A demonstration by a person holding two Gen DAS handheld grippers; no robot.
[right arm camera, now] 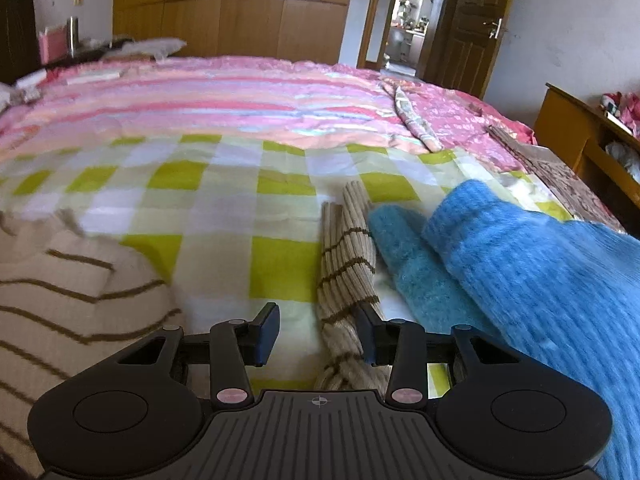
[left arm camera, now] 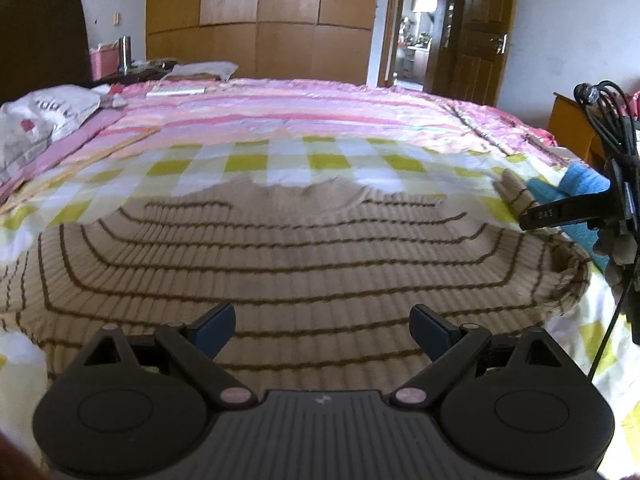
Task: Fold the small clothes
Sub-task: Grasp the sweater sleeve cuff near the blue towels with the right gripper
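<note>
Right claw (left arm camera: 532, 216) — lettered "DAS".

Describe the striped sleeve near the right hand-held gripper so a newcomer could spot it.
On the green-checked sheet, find the fluffy blue sweater. Beside its cuff a narrow ribbed beige sleeve runs toward the camera; thin brown stripes set it apart.

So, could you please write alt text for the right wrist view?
The right gripper hovers open over a beige striped sleeve lying on a checked sheet. A blue sweater lies to the right, and the striped sweater's body to the left.
</note>
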